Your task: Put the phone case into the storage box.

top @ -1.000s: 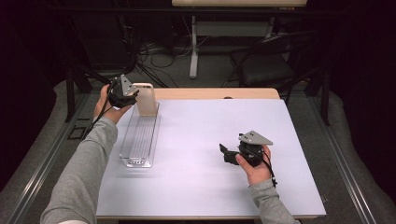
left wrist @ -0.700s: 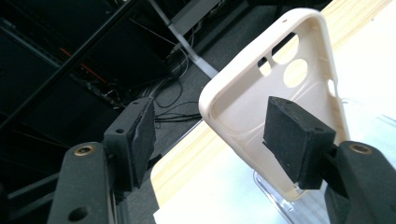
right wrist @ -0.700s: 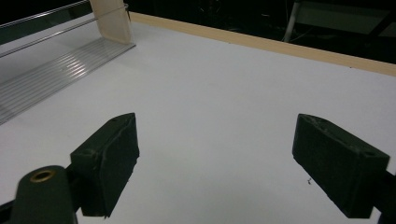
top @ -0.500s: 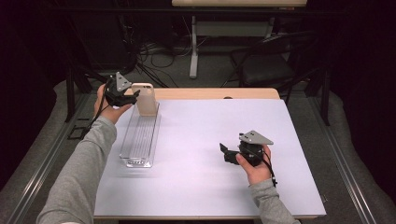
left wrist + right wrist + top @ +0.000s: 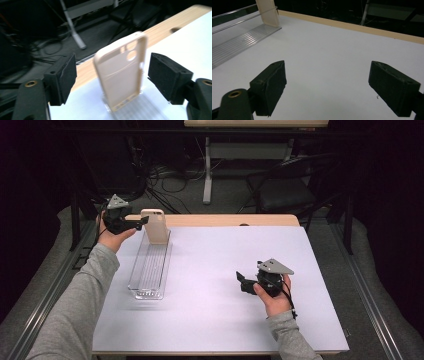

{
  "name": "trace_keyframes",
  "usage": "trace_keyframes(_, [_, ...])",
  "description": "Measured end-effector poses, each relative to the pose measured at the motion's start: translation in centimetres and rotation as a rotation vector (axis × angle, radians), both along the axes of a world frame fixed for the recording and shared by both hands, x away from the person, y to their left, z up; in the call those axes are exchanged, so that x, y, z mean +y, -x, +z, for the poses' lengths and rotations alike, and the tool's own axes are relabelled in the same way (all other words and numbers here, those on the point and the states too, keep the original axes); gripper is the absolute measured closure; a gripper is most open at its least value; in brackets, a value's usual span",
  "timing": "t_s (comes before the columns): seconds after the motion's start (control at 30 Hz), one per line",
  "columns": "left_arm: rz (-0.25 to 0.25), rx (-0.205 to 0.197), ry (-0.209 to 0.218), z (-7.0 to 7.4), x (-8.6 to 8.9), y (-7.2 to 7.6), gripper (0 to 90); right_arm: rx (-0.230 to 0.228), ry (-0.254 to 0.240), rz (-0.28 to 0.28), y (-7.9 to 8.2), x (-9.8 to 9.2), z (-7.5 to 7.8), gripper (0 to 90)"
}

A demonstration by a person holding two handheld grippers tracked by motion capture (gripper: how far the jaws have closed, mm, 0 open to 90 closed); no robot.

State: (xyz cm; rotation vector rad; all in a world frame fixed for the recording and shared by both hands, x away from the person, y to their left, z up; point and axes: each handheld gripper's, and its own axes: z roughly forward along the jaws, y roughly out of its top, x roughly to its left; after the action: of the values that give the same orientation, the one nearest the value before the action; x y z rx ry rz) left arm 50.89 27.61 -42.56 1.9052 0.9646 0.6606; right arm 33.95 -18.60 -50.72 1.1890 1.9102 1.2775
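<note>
The beige phone case (image 5: 155,226) stands upright at the far end of the clear plastic tray (image 5: 149,269), its lower edge set in the tray's ribbed floor and its top leaning a little. In the left gripper view the phone case (image 5: 121,72) shows its hollow inner side, with camera cut-outs near the top and a thin raised rim all round.

It looks light and thin-walled, a flexible shell rather than a rigid block, so a hard squeeze across the open face would likely bow it. The smooth plastic may slip between pads. The long side edges, about halfway up, seem the safest place to take hold, since the rim is stiffest there and the case would hang balanced.

The left hand-held gripper (image 5: 143,221) sits just beside the case at the tray's far end. Its jaws have just been opening, and they now stand released on either side of the case with clear gaps, the pads (image 5: 67,75) not touching it.

The right hand-held gripper (image 5: 240,280) hovers well apart over the bare white tabletop (image 5: 215,260), jaws spread wide and empty.
</note>
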Motion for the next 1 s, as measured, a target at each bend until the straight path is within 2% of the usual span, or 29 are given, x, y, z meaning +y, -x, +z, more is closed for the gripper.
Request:
trace_keyframes(0.27, [-0.047, 0.057, 0.121, 0.8, -0.6, 0.8, 19.8, 0.003, -0.001, 0.004, 0.0, -0.1, 0.2, 13.8])
trace_keyframes(0.5, [-0.058, 0.079, 0.187, 1.4, -0.6, 1.3, 15.6, 0.008, -0.005, 0.012, 0.0, -0.1, 0.2, 8.7])
trace_keyframes(0.67, [-0.061, 0.097, 0.193, 1.8, -0.6, 1.9, 8.1, 0.008, -0.014, 0.014, 0.0, -0.1, 0.5, 0.0])
trace_keyframes(0.83, [-0.091, 0.09, 0.179, 2.4, -0.9, 2.8, 3.6, 0.006, -0.019, 0.016, 0.1, -0.1, 0.9, 0.0])
trace_keyframes(1.0, [-0.118, 0.077, 0.167, 3.0, -1.3, 3.6, 2.9, 0.011, -0.009, 0.023, 0.1, -0.1, 1.1, 0.0])
